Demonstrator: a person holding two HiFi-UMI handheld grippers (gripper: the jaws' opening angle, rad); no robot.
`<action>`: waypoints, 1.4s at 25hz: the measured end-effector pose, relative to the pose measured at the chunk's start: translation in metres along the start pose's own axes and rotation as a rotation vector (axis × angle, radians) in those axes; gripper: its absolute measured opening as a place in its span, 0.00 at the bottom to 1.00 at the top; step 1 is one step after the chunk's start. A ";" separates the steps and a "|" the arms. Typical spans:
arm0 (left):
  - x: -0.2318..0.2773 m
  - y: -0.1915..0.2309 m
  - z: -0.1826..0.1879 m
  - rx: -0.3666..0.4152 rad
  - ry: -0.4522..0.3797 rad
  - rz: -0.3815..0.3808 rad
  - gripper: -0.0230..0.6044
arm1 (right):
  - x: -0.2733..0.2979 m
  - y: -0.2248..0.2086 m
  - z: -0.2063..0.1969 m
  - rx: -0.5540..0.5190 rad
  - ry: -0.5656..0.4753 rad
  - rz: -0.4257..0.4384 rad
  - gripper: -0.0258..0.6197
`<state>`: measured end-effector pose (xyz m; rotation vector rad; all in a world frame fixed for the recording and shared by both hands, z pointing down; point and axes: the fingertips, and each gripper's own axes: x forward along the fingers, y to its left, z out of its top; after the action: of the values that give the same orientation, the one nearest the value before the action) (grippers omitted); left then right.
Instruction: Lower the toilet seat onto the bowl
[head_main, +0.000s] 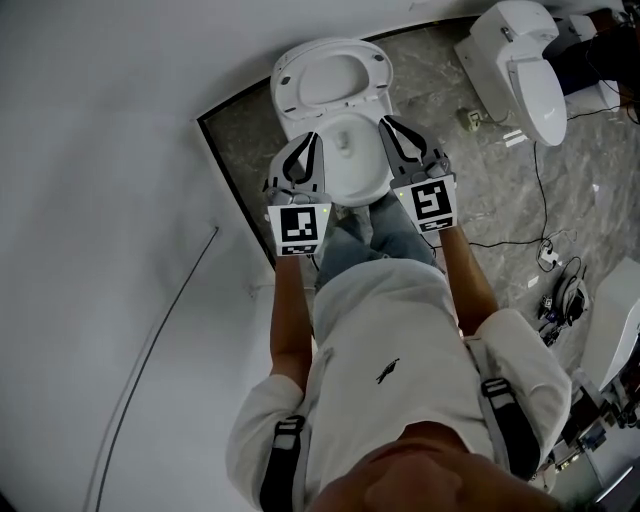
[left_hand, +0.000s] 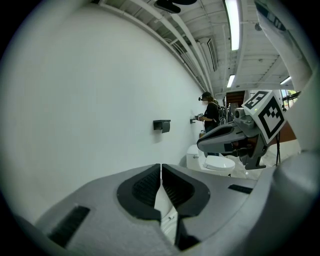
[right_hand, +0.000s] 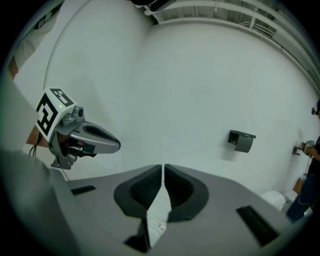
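Observation:
The white toilet (head_main: 345, 165) stands against the wall on the marble floor. Its seat (head_main: 330, 80) is raised, and the open bowl lies below it in the head view. My left gripper (head_main: 308, 140) hovers over the bowl's left side with its jaws pressed together and nothing between them. My right gripper (head_main: 388, 124) hovers over the bowl's right side, also shut and empty. Both point towards the raised seat without touching it. The left gripper view shows shut jaws (left_hand: 161, 169) and the right gripper (left_hand: 235, 135) alongside. The right gripper view shows shut jaws (right_hand: 163, 169) and the left gripper (right_hand: 85, 139).
A white wall fills the left. A second toilet (head_main: 525, 70) stands at the top right, with cables (head_main: 545, 250) and gear on the floor at the right. A dark paper holder (right_hand: 241, 140) hangs on the wall. Another person (left_hand: 209, 114) stands far off.

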<state>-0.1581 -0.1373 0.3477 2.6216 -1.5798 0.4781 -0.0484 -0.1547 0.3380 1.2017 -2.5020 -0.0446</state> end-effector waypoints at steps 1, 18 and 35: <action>0.004 0.002 -0.002 0.000 0.003 0.000 0.09 | 0.004 -0.003 -0.003 -0.002 0.004 0.002 0.09; 0.087 0.029 -0.043 0.012 0.080 0.042 0.09 | 0.081 -0.051 -0.051 -0.037 0.053 0.075 0.09; 0.138 0.063 -0.076 0.028 0.143 0.067 0.09 | 0.137 -0.071 -0.082 -0.063 0.095 0.098 0.09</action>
<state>-0.1712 -0.2710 0.4517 2.4970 -1.6320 0.6800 -0.0463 -0.2935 0.4443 1.0307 -2.4538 -0.0403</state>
